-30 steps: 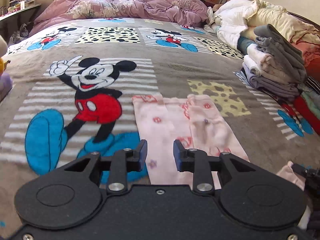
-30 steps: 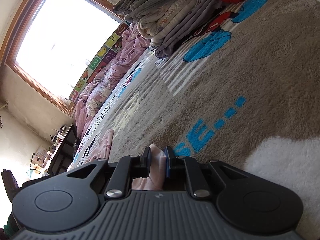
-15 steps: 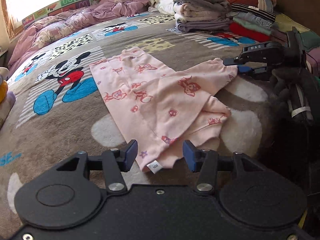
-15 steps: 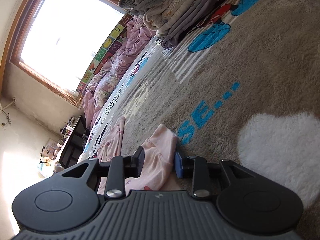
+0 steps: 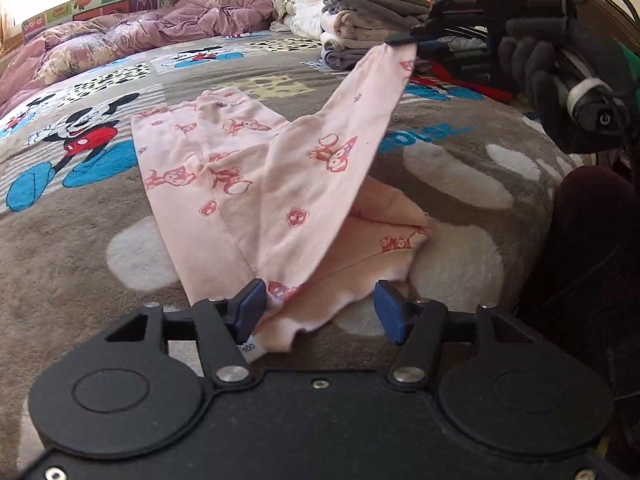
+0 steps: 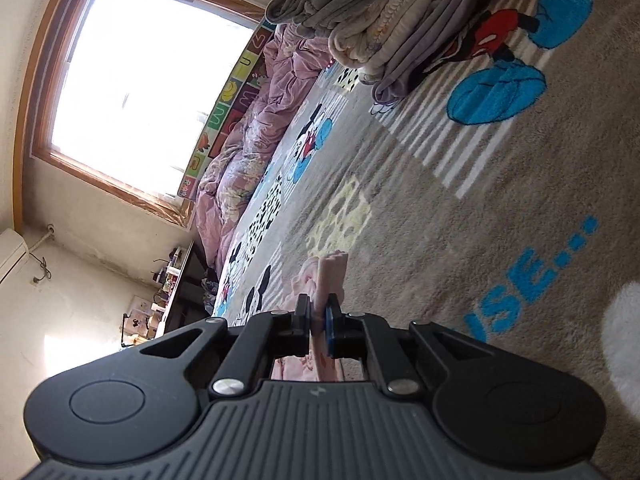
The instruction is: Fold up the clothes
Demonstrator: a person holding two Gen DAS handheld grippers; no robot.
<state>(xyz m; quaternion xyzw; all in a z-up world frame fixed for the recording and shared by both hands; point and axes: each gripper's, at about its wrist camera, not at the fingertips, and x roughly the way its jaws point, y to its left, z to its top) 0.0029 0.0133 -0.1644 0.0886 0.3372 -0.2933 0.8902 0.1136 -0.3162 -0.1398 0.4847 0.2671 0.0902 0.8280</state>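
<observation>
Now, right gripper (image 6: 319,320) lifts pink garment (image 5: 256,184) corner, clamped.
Left gripper (image 5: 318,312), fingers apart, straddles the hem; right had been spread, low on the bed (image 5: 460,140).

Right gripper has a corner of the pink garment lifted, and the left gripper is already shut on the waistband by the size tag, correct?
Not quite. The left gripper is open, jaws apart around the pink garment's waistband, per the left wrist view. The right gripper does hold a lifted corner.
</observation>
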